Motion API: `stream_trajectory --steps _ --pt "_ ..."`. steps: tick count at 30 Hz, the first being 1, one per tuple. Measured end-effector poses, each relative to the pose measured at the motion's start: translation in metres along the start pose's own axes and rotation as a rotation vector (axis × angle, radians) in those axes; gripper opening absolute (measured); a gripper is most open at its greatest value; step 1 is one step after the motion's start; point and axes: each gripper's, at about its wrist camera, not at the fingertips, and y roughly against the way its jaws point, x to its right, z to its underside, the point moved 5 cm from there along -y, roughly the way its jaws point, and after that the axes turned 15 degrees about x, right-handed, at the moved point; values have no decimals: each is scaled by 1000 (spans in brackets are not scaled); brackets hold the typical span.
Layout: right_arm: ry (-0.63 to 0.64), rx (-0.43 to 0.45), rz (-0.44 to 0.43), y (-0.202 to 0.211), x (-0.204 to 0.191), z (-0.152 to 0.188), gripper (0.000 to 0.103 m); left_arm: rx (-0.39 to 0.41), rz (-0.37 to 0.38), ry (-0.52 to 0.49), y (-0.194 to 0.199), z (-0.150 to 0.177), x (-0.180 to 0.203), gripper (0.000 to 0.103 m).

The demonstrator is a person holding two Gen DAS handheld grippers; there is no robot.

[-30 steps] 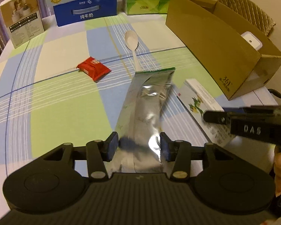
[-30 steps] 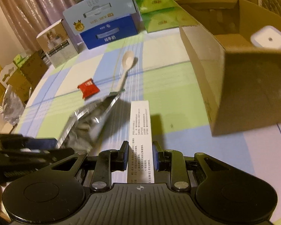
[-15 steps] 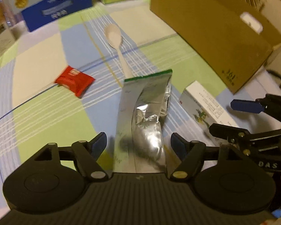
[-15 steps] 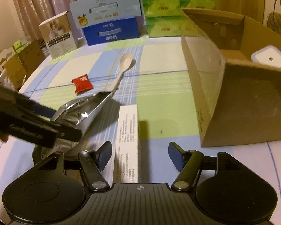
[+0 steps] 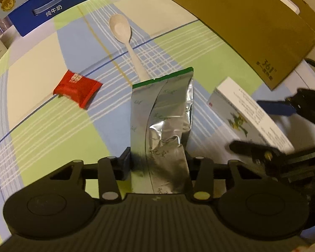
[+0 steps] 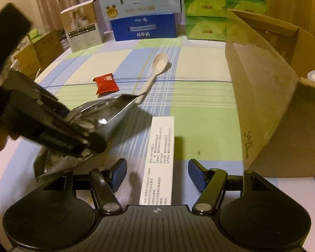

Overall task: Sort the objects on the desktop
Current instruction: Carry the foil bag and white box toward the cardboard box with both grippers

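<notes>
A worktop (image 5: 42, 126) under a checked cloth of green, blue and cream carries everything. At its far left a blue carton (image 5: 50, 6) stands with white writing, "纯牛奶". Nearer lies a red packet (image 5: 77, 88) with a small white label I cannot read. Right of it a white spoon (image 5: 126, 35) lies with its bowl away, its handle end touching the top of a foil pouch (image 5: 163, 121). The pouch is silver, creased, green-edged at the top, with faint green marks. The left hand-held gripper (image 5: 158, 166) has closed its jaws on the pouch's lower end. Just right of the pouch lies a long white box (image 6: 159, 157) printed with small black text and a green plant picture. The right hand-held gripper (image 6: 157, 174) hovers over the box's near end, jaws spread wide, holding nothing. Farthest right stands a brown cardboard box (image 6: 262, 109), open-topped, marked "361°", with a white object (image 5: 287, 1) inside.
</notes>
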Motion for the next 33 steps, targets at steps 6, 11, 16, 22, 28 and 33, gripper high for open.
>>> stream_trajectory --steps 6,11,16,22,28,33 --pt "35 -40 7 -9 -5 2 46 4 -35 17 8 8 3 39" --pt "62 -37 31 -12 -5 3 36 6 -54 30 8 8 2 45" --pt "83 -30 47 -12 -5 4 27 11 -56 43 8 9 0 52" --pt "84 -24 53 -12 -5 4 24 13 -45 57 8 10 -3 54" --pt "79 -23 43 -10 -8 4 23 21 -34 57 10 9 0 43" --pt "77 -18 36 -2 -9 3 23 40 -52 48 15 10 4 36"
